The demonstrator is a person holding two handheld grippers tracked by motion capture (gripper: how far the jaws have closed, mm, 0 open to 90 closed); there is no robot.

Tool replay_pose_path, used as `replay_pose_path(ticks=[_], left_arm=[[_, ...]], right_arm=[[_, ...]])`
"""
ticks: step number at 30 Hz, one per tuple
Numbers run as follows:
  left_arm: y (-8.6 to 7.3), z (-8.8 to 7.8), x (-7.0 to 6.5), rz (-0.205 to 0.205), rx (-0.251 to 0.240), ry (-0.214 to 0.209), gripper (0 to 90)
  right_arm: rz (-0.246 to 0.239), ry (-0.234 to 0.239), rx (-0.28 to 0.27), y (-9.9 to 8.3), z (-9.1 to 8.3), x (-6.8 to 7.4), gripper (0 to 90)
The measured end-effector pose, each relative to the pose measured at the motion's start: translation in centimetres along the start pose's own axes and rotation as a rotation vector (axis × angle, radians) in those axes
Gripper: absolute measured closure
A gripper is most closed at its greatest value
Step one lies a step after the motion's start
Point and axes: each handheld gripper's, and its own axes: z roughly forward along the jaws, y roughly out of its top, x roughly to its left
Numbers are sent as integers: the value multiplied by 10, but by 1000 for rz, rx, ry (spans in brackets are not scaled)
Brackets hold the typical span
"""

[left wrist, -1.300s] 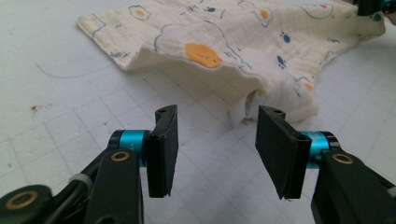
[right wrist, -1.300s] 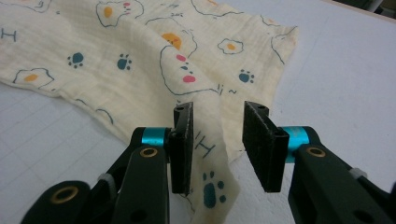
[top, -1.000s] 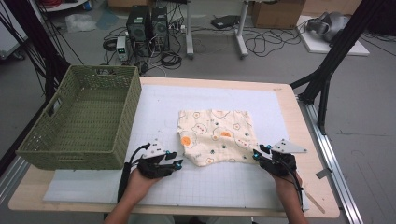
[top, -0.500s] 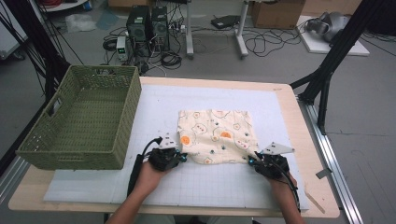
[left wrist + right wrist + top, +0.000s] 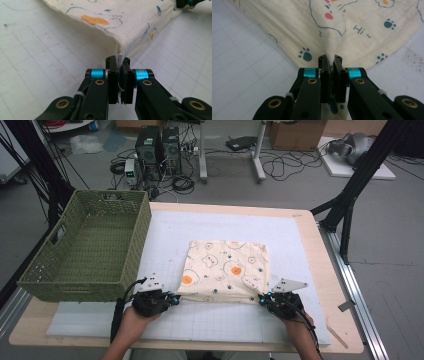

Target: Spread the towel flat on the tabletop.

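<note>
The cream cloth (image 5: pixel 226 268) with little animal pictures lies flat on the white grid mat (image 5: pixel 165 320) of the surface (image 5: pixel 330 275). All of it stretches away from both tongs, toward the far side. Its near edge runs straight across from one pair of tongs to the other, and that edge is the line the next move hangs on. The cloth looks a bit wider than it is deep, so its long way goes side to side, from hand to hand.

The green woven basket (image 5: pixel 87 251) sits off to the left of the left tongs (image 5: pixel 176 298), just beside the cloth. So the left hand (image 5: pixel 131 325) is the nearer one to it, and the right hand (image 5: pixel 299 327) is well apart from it.

The left tongs have just been closing, and now they pinch the near left corner of the cloth tight. In the left gripper view a thin flap of cloth stands up between the jaws. The right tongs (image 5: pixel 263 298) have just been closing too, and they pinch the near right corner, which puckers up into the jaws.

The word "Hi" (image 5: pixel 359 29) is printed on the cloth in dark blue, just past the right tongs. I can read no brand name or label.
</note>
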Motion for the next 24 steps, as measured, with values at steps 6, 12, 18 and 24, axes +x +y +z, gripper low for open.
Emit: replay_pose_path(ticks=[6, 12, 18, 24], left_arm=[[-7, -5, -5, -8, 4, -65, 815], [9, -16, 3, -69, -151, 0, 453], [27, -5, 14, -74, -218, 74, 401], [44, 32, 26, -97, -178, 124, 404]], right_arm=[[8, 17, -1, -5, -12, 4, 835], [82, -34, -119, -2, -27, -6, 615], [97, -89, -179, 0, -30, -10, 586], [106, -104, -147, -2, -17, -16, 580]])
